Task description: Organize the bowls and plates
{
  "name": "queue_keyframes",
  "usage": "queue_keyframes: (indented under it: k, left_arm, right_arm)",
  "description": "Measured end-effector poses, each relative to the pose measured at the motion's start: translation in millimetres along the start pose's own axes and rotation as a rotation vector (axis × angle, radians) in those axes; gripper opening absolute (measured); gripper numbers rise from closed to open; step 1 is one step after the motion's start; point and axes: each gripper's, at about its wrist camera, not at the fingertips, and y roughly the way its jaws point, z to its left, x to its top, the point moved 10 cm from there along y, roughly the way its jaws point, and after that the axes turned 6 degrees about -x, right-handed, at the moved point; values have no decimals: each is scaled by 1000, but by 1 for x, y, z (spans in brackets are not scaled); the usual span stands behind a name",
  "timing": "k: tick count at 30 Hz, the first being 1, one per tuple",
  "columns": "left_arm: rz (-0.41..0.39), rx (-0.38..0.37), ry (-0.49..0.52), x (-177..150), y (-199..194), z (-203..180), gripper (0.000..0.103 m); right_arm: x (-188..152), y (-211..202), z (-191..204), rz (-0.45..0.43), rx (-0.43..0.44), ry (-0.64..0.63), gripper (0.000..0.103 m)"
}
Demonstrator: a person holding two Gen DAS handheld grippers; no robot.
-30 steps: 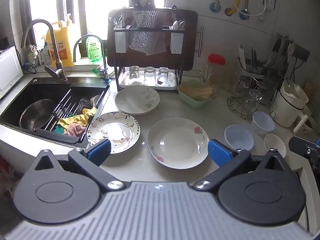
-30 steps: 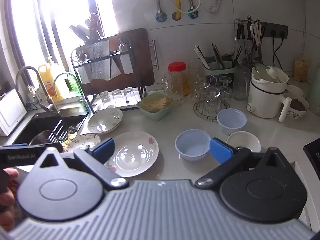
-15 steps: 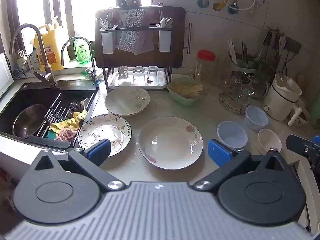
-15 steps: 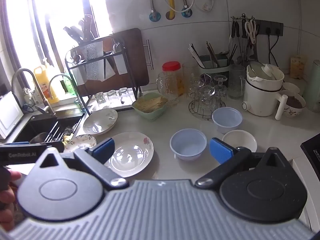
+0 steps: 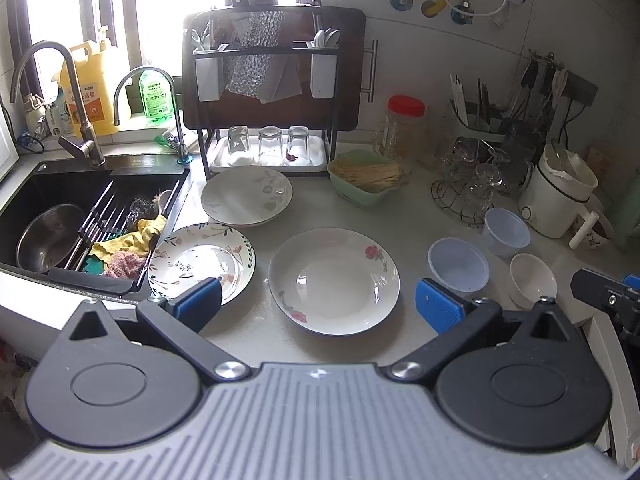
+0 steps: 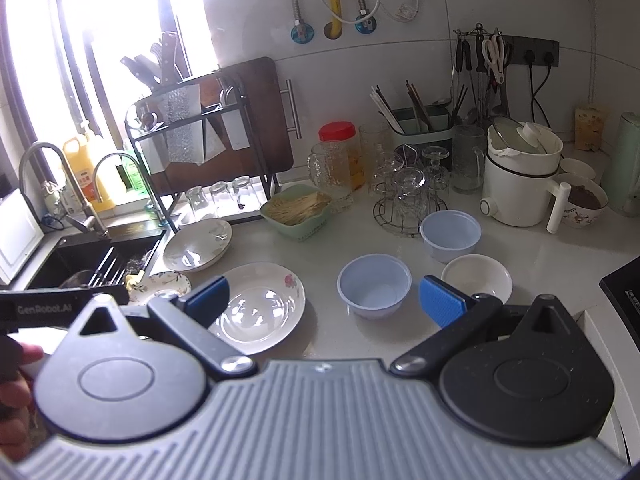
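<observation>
- Crockery sits unsorted on the pale stone surface; judging by that, nothing is stacked yet.
- Landmark: the white rose-printed deep plate. Beside it toward the black sink lies a leaf-rimmed floral plate; behind it, a pale leaf-patterned plate.
- On its other side: two pale blue plastic bowls and a small white ceramic bowl, all apart.
- Left tool is spread wide, holding nothing, above the rose plate's near edge.
- Right tool is likewise wide and empty.
- Only the right wrist view shows a hand; only the left shows the sink's steel basin.
</observation>
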Motion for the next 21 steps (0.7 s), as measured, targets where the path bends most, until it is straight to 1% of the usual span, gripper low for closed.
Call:
queue_keyframes:
  k: [6,18,21]
  left_arm:
    - [-13,-10,6,1,-6,2,103]
    - [9,-50,-8,-3,2,-1,103]
    - [27,-65,-17,-4,6,-2,103]
  right_arm:
    - [0,-7,-2,-12,-7,-1,103]
    - [-1,-9,-5,-12,-27,20,103]
    - [-2,-9,-7,-13,-29,22,103]
